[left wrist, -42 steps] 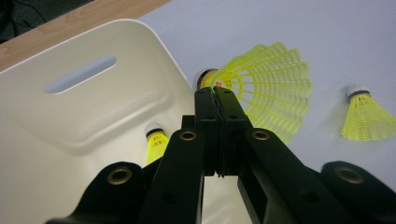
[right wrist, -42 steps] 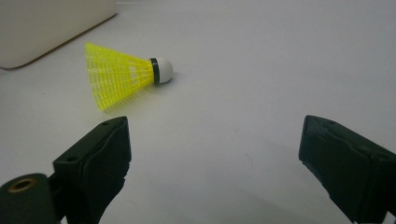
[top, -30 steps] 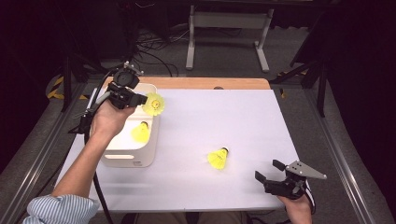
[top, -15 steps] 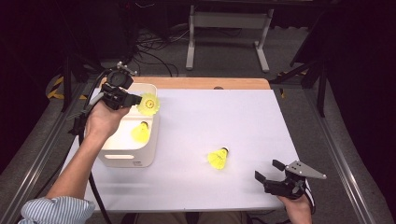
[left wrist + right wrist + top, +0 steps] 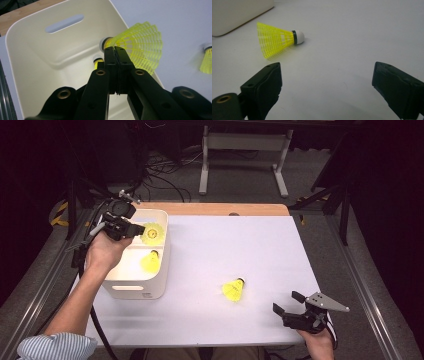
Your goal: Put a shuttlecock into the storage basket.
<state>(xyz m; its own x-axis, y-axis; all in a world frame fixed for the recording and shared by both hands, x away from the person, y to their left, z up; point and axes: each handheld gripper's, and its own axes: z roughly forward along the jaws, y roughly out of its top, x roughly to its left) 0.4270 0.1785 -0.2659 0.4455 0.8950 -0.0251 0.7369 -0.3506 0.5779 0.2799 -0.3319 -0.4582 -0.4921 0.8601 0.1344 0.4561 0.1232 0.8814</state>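
My left gripper (image 5: 131, 229) is shut on a yellow shuttlecock (image 5: 152, 233) and holds it above the far part of the white bin (image 5: 132, 289). In the left gripper view the closed gripper (image 5: 115, 50) pinches that shuttlecock (image 5: 142, 50) near its white cork, its skirt fanning right. A second yellow shuttlecock (image 5: 150, 262) lies inside the bin. A third shuttlecock (image 5: 233, 290) lies on its side on the white table. My right gripper (image 5: 286, 302) stands open at the front right, near that shuttlecock (image 5: 278, 38) and apart from it.
The table has a wooden strip (image 5: 210, 209) along its far edge. Metal rails (image 5: 350, 270) run down both sides. Cables and a metal stand (image 5: 245, 142) are on the floor beyond. The bin's corner (image 5: 237, 12) shows in the right gripper view.
My left gripper has drifted a little to the left with the shuttlecock, staying over the bin. The right gripper has kept still.
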